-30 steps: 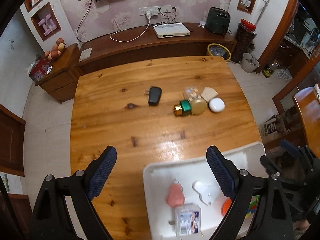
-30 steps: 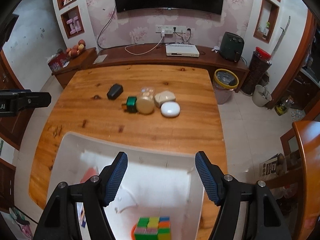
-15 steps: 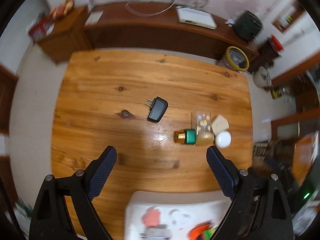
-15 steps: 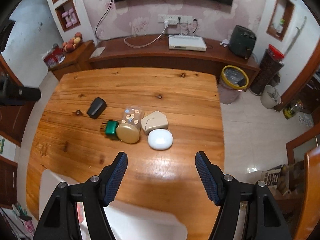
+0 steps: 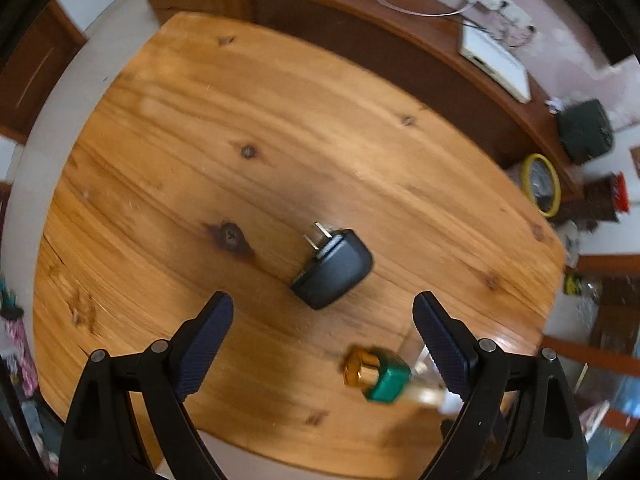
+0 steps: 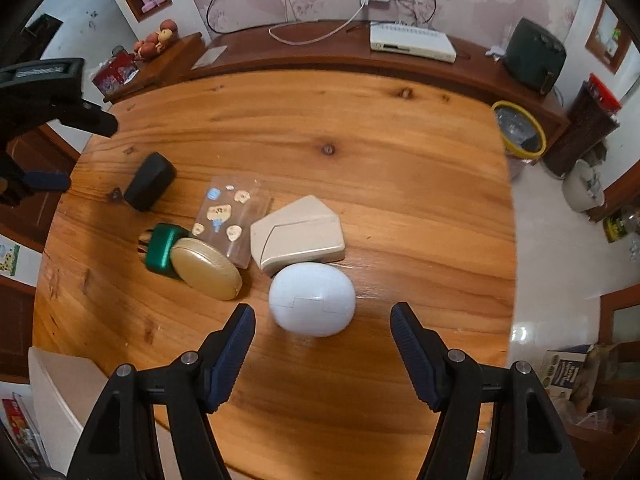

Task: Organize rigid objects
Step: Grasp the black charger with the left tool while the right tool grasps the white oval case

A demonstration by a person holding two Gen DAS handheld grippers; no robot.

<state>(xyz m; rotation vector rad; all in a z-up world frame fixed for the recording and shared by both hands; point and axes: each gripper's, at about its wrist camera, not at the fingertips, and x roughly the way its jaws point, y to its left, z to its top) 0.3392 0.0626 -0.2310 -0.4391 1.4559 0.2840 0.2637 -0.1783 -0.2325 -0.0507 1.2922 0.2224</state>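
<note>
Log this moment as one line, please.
left tongs: open above black plug adapter | right tongs: open above white egg-shaped case | held: nothing

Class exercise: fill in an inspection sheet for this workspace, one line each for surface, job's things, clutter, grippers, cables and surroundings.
Surface: knotty wooden table, glossy.
Job's things: black plug adapter; green-and-gold bottle; gold oval case; clear stickered box; beige angular case; white egg-shaped case; white bin at the table's near corner.
Clutter: nothing seen.
Grippers: left gripper open above the adapter; right gripper open above the egg-shaped case; both empty.
Cables: white cable on the sideboard.
Surroundings: yellow-rimmed waste bin, tiled floor.
</note>
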